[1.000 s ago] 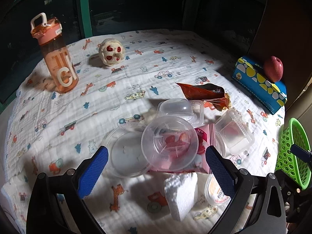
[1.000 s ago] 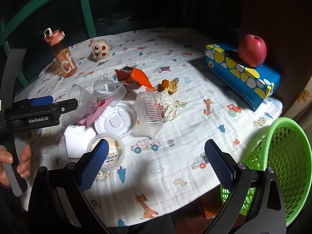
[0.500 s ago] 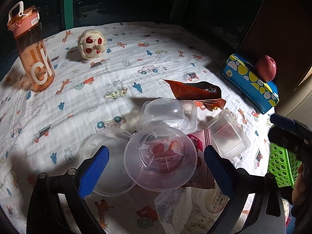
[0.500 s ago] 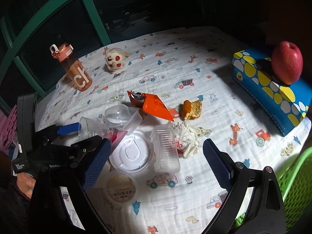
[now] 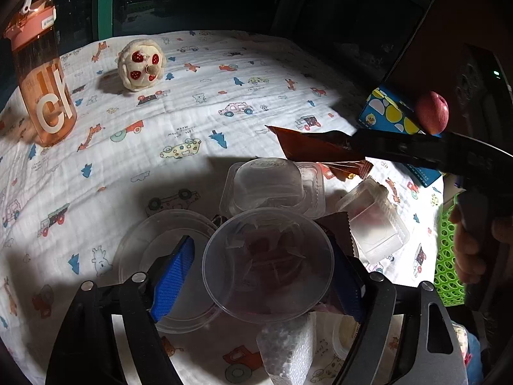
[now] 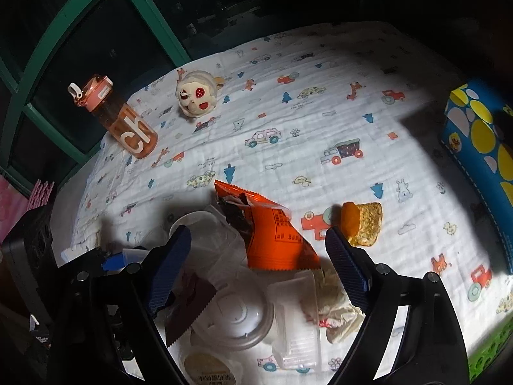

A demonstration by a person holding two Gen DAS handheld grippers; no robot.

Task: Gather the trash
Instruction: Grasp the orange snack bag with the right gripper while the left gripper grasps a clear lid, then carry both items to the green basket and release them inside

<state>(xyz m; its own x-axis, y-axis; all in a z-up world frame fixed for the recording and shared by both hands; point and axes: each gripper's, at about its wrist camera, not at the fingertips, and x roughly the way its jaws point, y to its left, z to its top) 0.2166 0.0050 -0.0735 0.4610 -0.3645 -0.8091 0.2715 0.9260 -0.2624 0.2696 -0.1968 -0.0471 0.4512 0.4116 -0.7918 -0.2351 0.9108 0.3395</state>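
Dark windows behind, green frame; table covered in a white quilted cloth with car and animal prints, trash heaped at the near edge.

Left gripper: blue ribbed fingers sit either side of a clear round cup, close to its wall or touching it. Can't tell if it's clamped yet. Thin plastic, cracked base, so it'll flex: squeeze at mid-wall, light force, lift straight up to clear the round lid beside it and the pink wrapper underneath.

Right gripper: fingers spread apart, nothing held, straddling the orange snack wrapper. Foil film, crinkly and slippery, torn open at the top. I'd pinch the flat sealed edge, not the puffed middle, and come in low so one finger slides under it.

Rest of the pile:
- clear square tub, upside down
- ribbed clear box, on its side
- white domed lid
- crumpled tissue, soft
- foam chunk, beaded texture, very light
- food scrap, crumbly, will break under pressure

Green mesh basket sits off the table's right edge: likely the drop target.

Not trash, leave: orange bottle, plush toy, blue spotted box with the apple on it.
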